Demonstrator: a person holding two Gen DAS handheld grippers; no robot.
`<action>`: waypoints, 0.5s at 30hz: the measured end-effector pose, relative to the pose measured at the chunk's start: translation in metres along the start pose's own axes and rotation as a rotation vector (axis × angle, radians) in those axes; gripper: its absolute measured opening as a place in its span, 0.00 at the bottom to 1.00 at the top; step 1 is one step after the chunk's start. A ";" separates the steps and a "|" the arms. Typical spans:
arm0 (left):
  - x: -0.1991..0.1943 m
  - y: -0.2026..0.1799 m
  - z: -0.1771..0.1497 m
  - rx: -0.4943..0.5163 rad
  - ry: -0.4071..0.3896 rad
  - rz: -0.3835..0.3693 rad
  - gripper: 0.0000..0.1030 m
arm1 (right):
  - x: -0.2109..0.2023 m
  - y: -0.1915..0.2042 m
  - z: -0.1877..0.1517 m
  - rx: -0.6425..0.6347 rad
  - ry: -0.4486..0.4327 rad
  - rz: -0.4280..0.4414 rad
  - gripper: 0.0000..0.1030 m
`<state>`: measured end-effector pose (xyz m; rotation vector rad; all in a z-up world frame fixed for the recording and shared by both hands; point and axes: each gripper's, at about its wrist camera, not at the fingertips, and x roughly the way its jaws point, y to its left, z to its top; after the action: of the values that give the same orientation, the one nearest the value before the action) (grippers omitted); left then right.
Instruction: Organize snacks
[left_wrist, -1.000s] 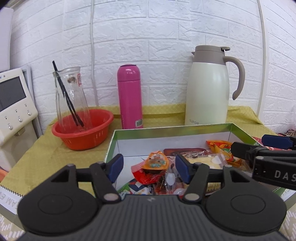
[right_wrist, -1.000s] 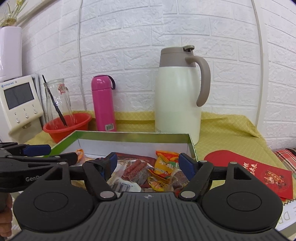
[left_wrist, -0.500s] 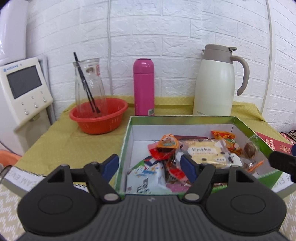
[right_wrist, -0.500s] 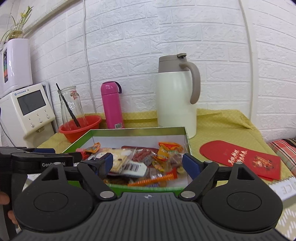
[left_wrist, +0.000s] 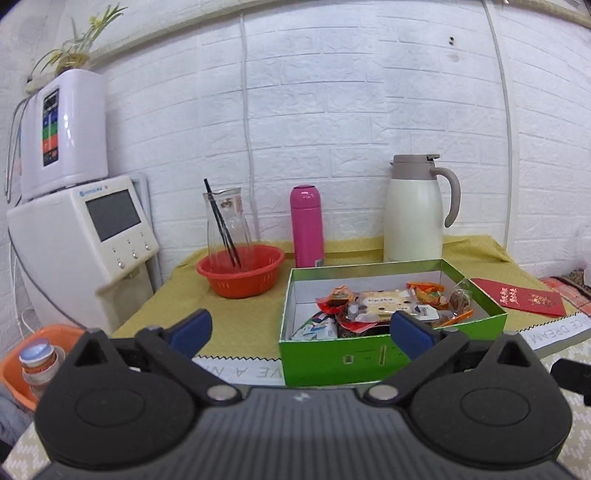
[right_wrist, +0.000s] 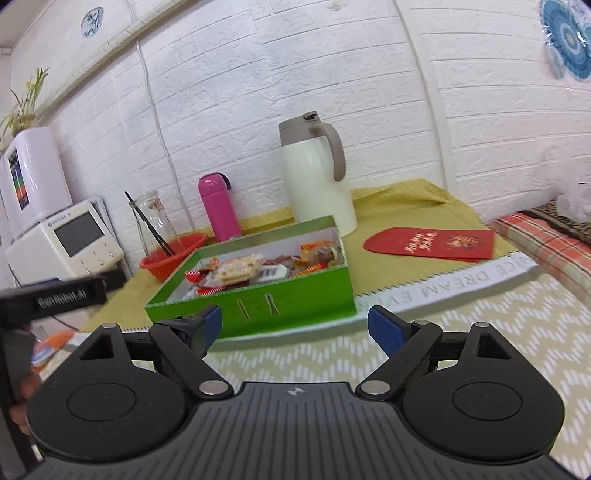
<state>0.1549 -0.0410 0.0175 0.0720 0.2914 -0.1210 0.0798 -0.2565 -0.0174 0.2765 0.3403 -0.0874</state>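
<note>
Both the left hand-held gripper (left_wrist: 299, 330) and the right hand-held gripper (right_wrist: 295, 325) are spread wide, grasping nothing. The green box (right_wrist: 295, 295) of snacks (left_wrist: 384, 306) sits on the desk (right_wrist: 406, 269) just ahead of both.

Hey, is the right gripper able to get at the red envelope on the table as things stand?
Probably yes. The right gripper is open and empty, and the red envelope lies flat ahead to its right on the yellow cloth, beside the green box, with nothing on or before it.
</note>
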 end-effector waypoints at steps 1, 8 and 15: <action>-0.009 0.001 -0.004 -0.033 0.009 -0.002 0.99 | -0.007 -0.001 -0.002 0.007 0.001 -0.004 1.00; -0.055 0.009 -0.039 -0.072 0.083 0.087 0.99 | -0.043 -0.003 -0.022 0.098 0.060 -0.090 1.00; -0.107 0.023 -0.061 -0.100 0.104 0.122 0.99 | -0.083 -0.001 -0.044 0.090 0.145 -0.052 1.00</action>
<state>0.0389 -0.0011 -0.0083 -0.0037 0.3954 0.0184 -0.0120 -0.2417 -0.0289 0.3640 0.4887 -0.1341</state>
